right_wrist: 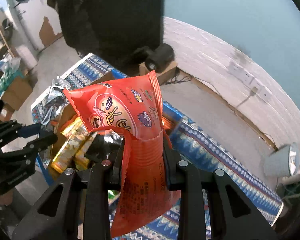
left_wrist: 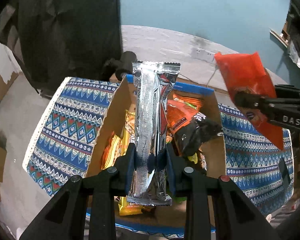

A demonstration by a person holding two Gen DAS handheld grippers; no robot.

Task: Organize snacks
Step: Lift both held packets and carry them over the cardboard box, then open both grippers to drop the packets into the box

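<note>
The left gripper [left_wrist: 150, 156] has its two black jaws pressed together on a long silver foil snack packet [left_wrist: 149, 124], which stands almost upright between them, with its crimped top edge pointing to the far side and its bottom edge hanging below the jaws. This packet is held above an open brown cardboard box [left_wrist: 216, 152] with a blue outer rim. The box sits on a cloth with a blue, white and red zigzag pattern [left_wrist: 70, 120] that covers the table. Inside the box lie several snacks: a yellow-gold packet [left_wrist: 128, 138] at the left side, orange packets [left_wrist: 180, 112] in the far part, and a black packet [left_wrist: 198, 134] at the right, leaning on the others. The right gripper [right_wrist: 143, 156] is also closed tightly, and it holds a red-orange plastic snack bag with a printed oval picture [right_wrist: 130, 110]; the bag is folded at the jaws, so its upper half bends to the left and its lower half hangs down near the camera. In the left wrist view this same bag is seen at the right side, above the cloth and just outside the right wall of the box. Behind the table hangs a large dark fabric [left_wrist: 70, 30], and a white and blue wall [left_wrist: 190, 10] is at the far side.
</note>
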